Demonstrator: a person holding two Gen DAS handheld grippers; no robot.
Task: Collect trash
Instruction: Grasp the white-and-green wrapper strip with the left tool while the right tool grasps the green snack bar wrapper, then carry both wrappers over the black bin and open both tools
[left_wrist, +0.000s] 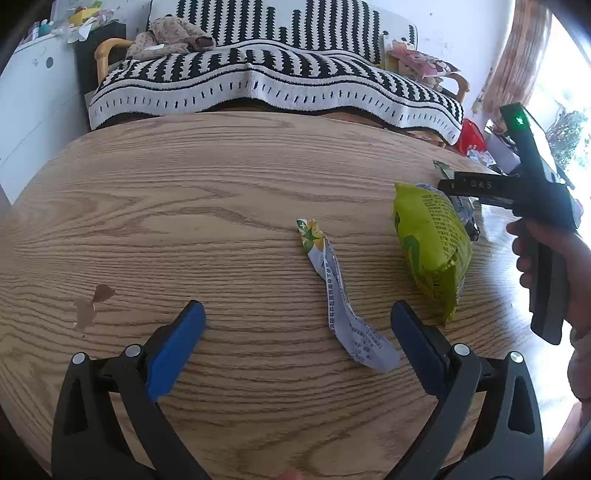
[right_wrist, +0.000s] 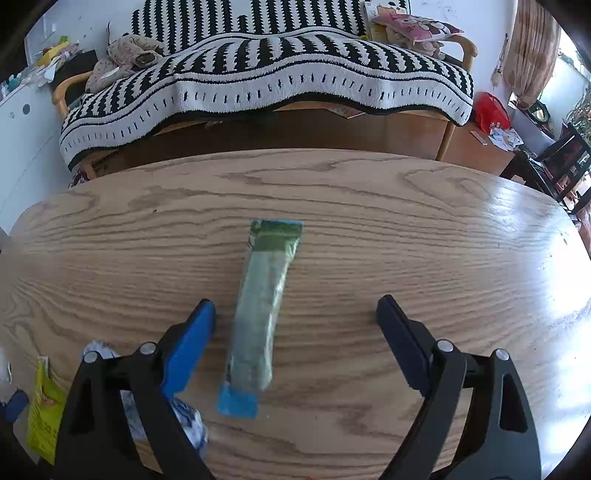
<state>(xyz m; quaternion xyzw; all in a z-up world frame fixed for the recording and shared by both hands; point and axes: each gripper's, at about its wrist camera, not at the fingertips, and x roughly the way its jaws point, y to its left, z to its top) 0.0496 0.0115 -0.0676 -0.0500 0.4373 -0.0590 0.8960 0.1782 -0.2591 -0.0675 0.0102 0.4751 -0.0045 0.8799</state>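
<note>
In the left wrist view my left gripper (left_wrist: 297, 312) is open above the wooden table (left_wrist: 184, 192). A crumpled white and green wrapper strip (left_wrist: 341, 299) lies between its fingers, nearer the right one. A yellow-green snack bag (left_wrist: 430, 243) lies to its right. The right gripper's body (left_wrist: 535, 192) hovers past that bag, held by a hand. In the right wrist view my right gripper (right_wrist: 295, 310) is open and a long green and blue packet (right_wrist: 264, 306) lies flat between its fingers. The yellow-green bag (right_wrist: 44, 413) and a crumpled silver wrapper (right_wrist: 184, 417) show at lower left.
A sofa with a black and white striped blanket (left_wrist: 273, 81) stands just behind the table's far edge. A brown stain (left_wrist: 94, 302) marks the table at left. A red bag (right_wrist: 491, 110) and clutter sit on the floor at right. A white cabinet (left_wrist: 33, 110) stands at left.
</note>
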